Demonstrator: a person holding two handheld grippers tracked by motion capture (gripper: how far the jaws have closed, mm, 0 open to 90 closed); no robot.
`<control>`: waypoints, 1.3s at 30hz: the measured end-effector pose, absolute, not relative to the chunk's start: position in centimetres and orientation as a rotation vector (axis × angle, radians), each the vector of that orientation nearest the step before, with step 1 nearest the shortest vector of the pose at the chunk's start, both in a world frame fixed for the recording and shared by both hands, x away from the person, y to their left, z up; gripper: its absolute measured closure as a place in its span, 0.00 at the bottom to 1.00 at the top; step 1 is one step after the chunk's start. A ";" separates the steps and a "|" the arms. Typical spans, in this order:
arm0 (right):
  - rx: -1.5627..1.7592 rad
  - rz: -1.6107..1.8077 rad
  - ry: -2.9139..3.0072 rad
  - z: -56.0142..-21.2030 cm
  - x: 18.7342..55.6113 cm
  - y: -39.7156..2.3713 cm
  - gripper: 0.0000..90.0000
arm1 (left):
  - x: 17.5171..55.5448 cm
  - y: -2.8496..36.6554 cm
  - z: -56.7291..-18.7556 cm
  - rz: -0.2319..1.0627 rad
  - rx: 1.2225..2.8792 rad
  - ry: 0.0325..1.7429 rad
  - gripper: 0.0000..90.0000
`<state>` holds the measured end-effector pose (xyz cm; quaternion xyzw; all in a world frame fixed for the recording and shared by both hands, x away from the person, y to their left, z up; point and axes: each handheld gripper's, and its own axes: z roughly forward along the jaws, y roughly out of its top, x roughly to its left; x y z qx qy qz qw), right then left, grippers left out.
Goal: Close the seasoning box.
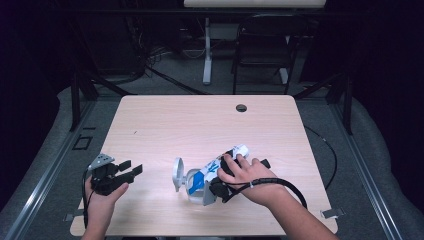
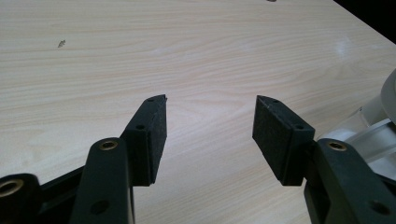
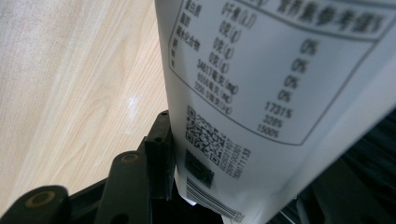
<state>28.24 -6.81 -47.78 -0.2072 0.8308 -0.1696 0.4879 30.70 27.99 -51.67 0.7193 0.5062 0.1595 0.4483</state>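
A white and blue pouch (image 1: 227, 159) lies slanted over the middle of the wooden table (image 1: 200, 125), its lower end at a clear container (image 1: 192, 187) with a white round lid (image 1: 177, 173) beside it. My right gripper (image 1: 227, 169) is shut on the pouch, under the person's right hand. In the right gripper view the pouch (image 3: 261, 70) shows a printed table, a QR code and a barcode, and stands between the jaws of my right gripper (image 3: 252, 154), the left pad pressed against it. My left gripper (image 1: 131, 167) hovers open near the front left, nothing between the jaws (image 2: 210, 107).
A round cable hole (image 1: 241, 108) sits near the table's far edge. The lid (image 2: 390, 88) and clear container (image 2: 369, 130) show at the right edge of the left gripper view. A chair (image 1: 262, 45) and a desk leg stand beyond the table.
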 end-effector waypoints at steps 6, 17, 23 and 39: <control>-0.514 -0.418 2.014 -47.8 28.2 -6.7 0.59 | 30.7 28.0 -51.6 0.395 1.779 1.252 0.50; -0.515 -0.418 2.013 -47.8 28.2 -6.7 0.59 | 30.7 28.0 -51.6 0.394 1.776 1.255 0.50; -0.514 -0.417 2.016 -47.7 28.2 -6.7 0.60 | 30.7 28.1 -51.6 0.395 1.777 1.256 0.50; -0.520 -0.415 2.011 -47.8 28.2 -6.7 0.60 | 30.7 28.1 -51.7 0.396 1.774 1.260 0.50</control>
